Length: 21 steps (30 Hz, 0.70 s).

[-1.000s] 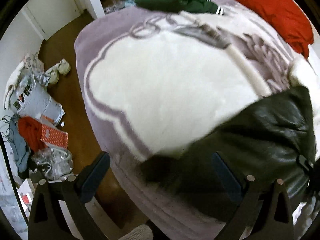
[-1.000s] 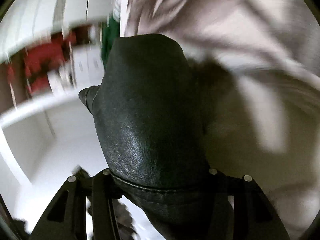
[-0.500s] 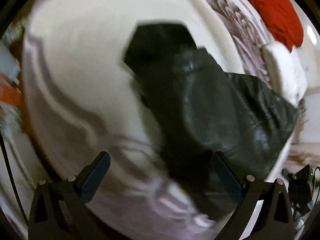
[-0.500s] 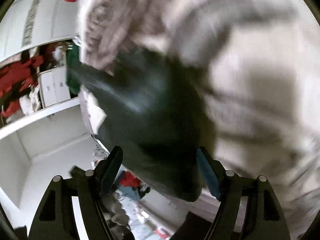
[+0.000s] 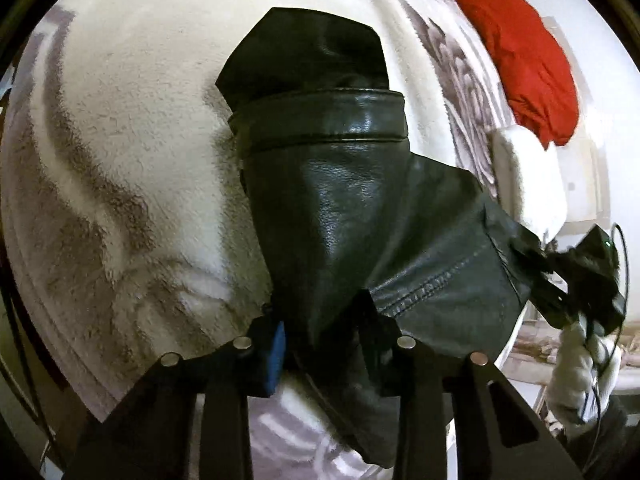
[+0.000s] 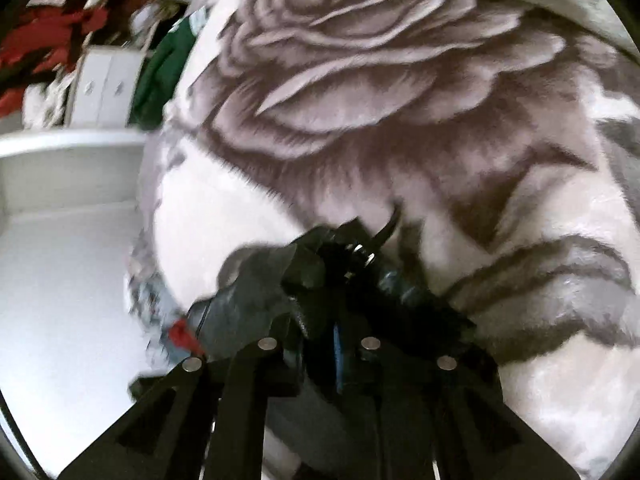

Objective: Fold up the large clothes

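A black leather jacket [image 5: 360, 208] lies on a white and mauve rose-patterned blanket [image 5: 120, 128] on a bed. My left gripper [image 5: 324, 344] is shut on a fold of the jacket, which stretches forward from the jaws to a cuffed end. My right gripper [image 6: 340, 336] is shut on another bunched black part of the jacket [image 6: 304, 276], close over the blanket [image 6: 360, 100]. The right gripper also shows in the left wrist view [image 5: 576, 276], at the jacket's right edge.
A red garment [image 5: 528, 56] lies at the far right of the bed. A green garment [image 6: 164, 68] lies near the bed's edge. White cabinets [image 6: 100, 88] and red clothes stand beyond the bed. A white pillow [image 5: 528, 176] sits by the jacket.
Both grippers were open half a second ago and are now shut on the jacket. The jacket has been pulled in between the left jaws; the right gripper has dropped to the blanket.
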### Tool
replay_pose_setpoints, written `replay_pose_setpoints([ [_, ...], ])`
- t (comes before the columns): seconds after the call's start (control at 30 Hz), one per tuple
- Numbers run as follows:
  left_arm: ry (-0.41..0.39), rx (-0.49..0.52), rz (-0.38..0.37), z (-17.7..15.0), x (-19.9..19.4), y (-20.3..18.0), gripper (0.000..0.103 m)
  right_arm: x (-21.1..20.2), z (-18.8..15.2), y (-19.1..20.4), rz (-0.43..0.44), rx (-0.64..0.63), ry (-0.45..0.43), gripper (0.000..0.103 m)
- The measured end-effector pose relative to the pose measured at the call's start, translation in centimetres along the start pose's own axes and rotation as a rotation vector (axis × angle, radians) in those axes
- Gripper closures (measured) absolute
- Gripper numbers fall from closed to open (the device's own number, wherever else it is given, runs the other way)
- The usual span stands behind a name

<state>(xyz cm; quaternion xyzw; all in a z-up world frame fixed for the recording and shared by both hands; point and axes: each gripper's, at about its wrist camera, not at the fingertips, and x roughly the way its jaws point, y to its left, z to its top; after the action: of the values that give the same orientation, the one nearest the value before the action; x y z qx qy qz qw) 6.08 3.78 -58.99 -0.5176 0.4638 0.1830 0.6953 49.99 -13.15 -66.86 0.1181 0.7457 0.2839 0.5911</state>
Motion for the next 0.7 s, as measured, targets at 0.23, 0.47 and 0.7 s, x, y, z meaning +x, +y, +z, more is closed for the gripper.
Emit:
replay_pose_setpoints([
  [0.23,0.040,-0.023,-0.104,0.4,1.3,2.7,0.068,3.8,1.1,-2.0,-0.094,0.033,0.021,0.094],
  [0.47,0.088,-0.058,-0.161,1.3,-1.6,0.9,0.030,-1.5,-0.8,-4.1,0.090,0.127,0.044,0.035],
  [0.7,0.093,-0.127,-0.205,0.8,0.0,3.0,0.020,-4.4,-9.5,-12.3,0.315,0.273,-0.019,0.028],
])
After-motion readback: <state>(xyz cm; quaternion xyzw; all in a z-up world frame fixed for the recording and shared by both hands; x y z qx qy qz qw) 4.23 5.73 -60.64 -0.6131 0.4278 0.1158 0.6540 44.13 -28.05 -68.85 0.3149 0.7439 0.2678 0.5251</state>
